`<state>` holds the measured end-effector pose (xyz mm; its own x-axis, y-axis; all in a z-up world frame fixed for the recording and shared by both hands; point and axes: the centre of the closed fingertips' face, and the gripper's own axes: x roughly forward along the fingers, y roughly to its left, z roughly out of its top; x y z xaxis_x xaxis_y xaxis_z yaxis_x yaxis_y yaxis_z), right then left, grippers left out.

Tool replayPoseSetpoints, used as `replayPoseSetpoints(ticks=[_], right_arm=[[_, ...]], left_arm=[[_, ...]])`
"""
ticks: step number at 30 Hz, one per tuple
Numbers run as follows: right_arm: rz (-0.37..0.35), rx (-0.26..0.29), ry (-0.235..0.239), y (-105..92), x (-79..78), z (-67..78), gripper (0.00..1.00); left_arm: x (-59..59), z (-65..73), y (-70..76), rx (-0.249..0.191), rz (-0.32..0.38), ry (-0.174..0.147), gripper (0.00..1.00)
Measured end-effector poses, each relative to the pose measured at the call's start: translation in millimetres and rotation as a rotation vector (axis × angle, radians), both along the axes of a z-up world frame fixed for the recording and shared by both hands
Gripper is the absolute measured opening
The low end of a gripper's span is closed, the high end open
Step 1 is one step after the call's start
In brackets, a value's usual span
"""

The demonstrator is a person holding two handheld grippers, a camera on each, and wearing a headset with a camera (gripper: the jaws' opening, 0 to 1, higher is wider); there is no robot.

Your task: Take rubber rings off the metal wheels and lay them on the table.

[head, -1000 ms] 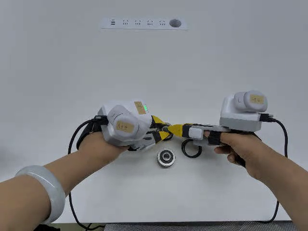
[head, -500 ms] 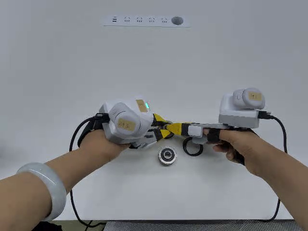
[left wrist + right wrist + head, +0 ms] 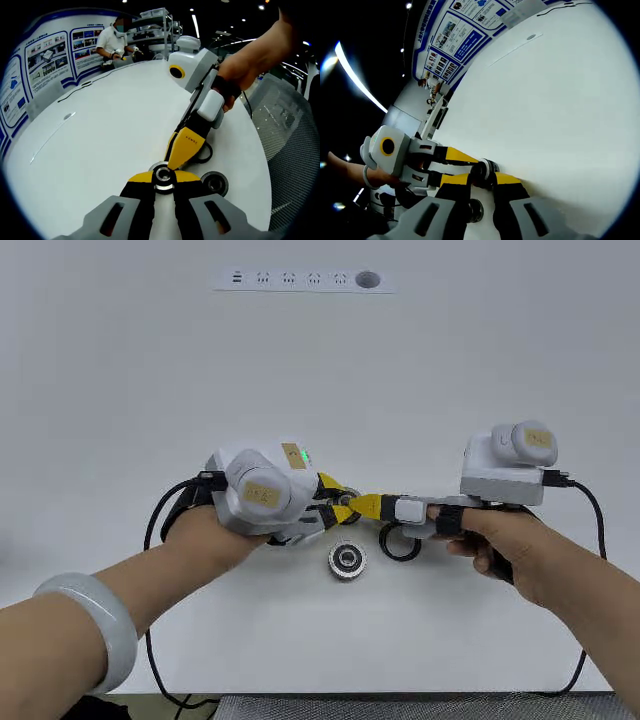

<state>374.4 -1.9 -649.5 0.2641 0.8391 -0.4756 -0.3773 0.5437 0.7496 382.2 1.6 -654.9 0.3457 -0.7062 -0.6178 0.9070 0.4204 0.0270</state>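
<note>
A small metal wheel [image 3: 344, 506] with a black rubber ring on it hangs above the white table [image 3: 300, 390], held between both grippers. My left gripper [image 3: 336, 504] is shut on this wheel [image 3: 163, 175] from the left. Coming in from the right, my right gripper [image 3: 354, 508] has its yellow tips closed on the wheel's rubber ring [image 3: 487, 168]. A second metal wheel [image 3: 347, 559] lies on the table just below the grippers. Loose black rubber rings [image 3: 400, 544] lie beside it, partly under the right gripper.
A white power strip [image 3: 300, 279] sits at the far side of the table. Black cables [image 3: 155, 530] trail from both grippers towards the front edge [image 3: 400, 692]. People stand at a far bench [image 3: 117, 42].
The camera has shifted slightly. Both grippers stay joined at the held wheel in almost the same place; the right hand sits a little higher.
</note>
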Motion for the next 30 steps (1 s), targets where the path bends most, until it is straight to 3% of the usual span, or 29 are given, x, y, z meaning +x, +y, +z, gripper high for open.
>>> replayPoseSetpoints(ticks=[15,30], right_arm=[[-0.009,-0.03,-0.018,-8.2,2.6,-4.9,0.05],[0.007,-0.048,-0.048,-8.1,4.7,-4.9,0.02]], left_arm=[[-0.4,1.1,-0.3,0.001,0.0,0.001,0.13],[-0.5,0.9,-0.2,0.001,0.001,0.003,0.13]])
